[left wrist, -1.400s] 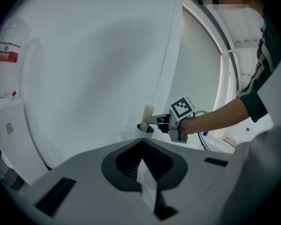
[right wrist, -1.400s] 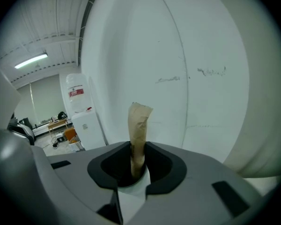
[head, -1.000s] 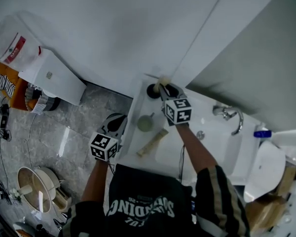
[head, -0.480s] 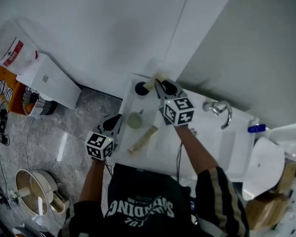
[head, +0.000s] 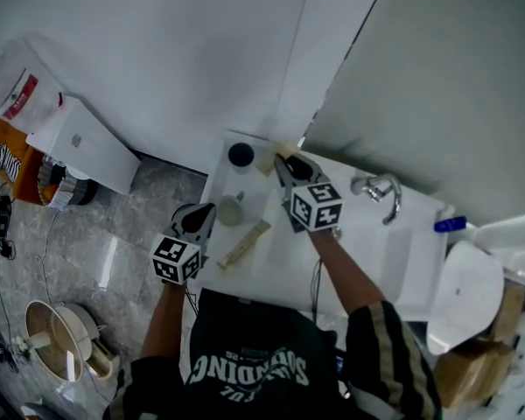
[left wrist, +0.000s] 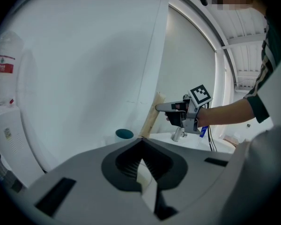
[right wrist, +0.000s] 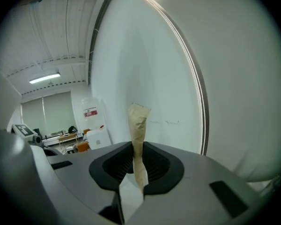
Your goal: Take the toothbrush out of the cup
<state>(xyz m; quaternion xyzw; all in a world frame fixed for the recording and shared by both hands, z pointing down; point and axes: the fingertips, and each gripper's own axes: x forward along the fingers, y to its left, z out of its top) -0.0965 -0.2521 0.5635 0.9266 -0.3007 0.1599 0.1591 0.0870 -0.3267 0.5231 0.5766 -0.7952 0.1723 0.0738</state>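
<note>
**Toothbrush out of the cup, pinched in my right tool**

Removal is looking all but done. I am pinching the paper-wrapped toothbrush between the jaws of my right tool. They are gripping the wrapper partway along its length, so its crumpled upper end is sticking up above them.

In the head view the dark cup is standing at the back of the white tabletop, close to the wall. The toothbrush is sitting just to the cup's right, apart from the rim rather than inside it. In the left gripper view my left tool's body is hiding the toothbrush's lower end, so I am judging, not seeing, that it is fully free.

What I am left with, I think, is carrying it clear or setting it down.

My left tool is hanging by the tabletop's left edge, well apart from the cup, with its jaws pressed together on nothing.
</note>
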